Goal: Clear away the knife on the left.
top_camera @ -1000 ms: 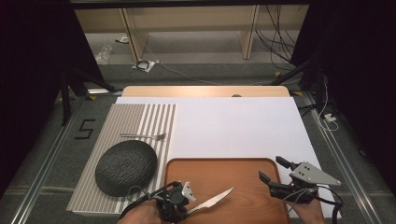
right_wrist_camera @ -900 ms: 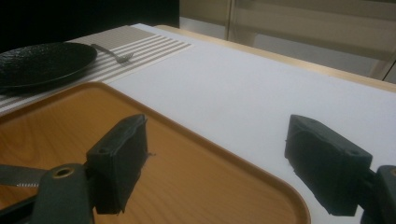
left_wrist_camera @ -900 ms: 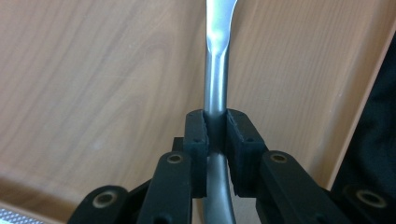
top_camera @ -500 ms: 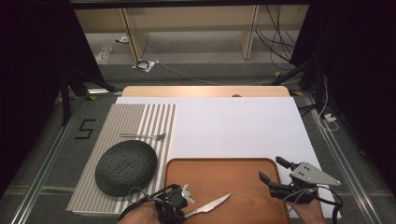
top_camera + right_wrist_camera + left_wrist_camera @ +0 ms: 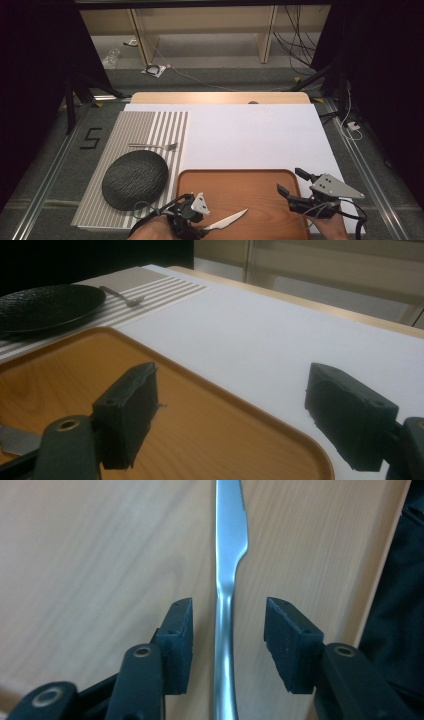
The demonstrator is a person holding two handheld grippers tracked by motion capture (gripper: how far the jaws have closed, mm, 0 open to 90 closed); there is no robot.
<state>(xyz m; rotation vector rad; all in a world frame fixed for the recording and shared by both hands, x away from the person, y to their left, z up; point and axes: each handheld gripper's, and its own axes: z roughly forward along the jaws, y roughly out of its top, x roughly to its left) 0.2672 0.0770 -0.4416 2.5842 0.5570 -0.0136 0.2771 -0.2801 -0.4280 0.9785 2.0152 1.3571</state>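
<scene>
A silver table knife [image 5: 227, 220] lies on the brown tray [image 5: 240, 192], its blade pointing right and away. My left gripper [image 5: 200, 229] is at the tray's front left, around the handle. In the left gripper view the knife [image 5: 227, 575] runs up between the two black pads [image 5: 180, 630]. The jaws have just been opening and neither pad touches the handle. My right gripper [image 5: 290, 181] stands open over the tray's right rim with nothing between its fingers. In the right gripper view the right gripper [image 5: 235, 385] is above the tray [image 5: 210, 435], and the knife tip [image 5: 15, 437] shows at the lower left.
A black textured plate [image 5: 135, 179] sits on a striped placemat [image 5: 150, 125] left of the tray, with a fork [image 5: 154, 146] just beyond it. A white mat [image 5: 250, 135] covers the table behind the tray. The table's front edge is close to both hands.
The left gripper lowered the knife a little onto the tray, then its jaws opened and let go of the handle. The right gripper stayed put.
</scene>
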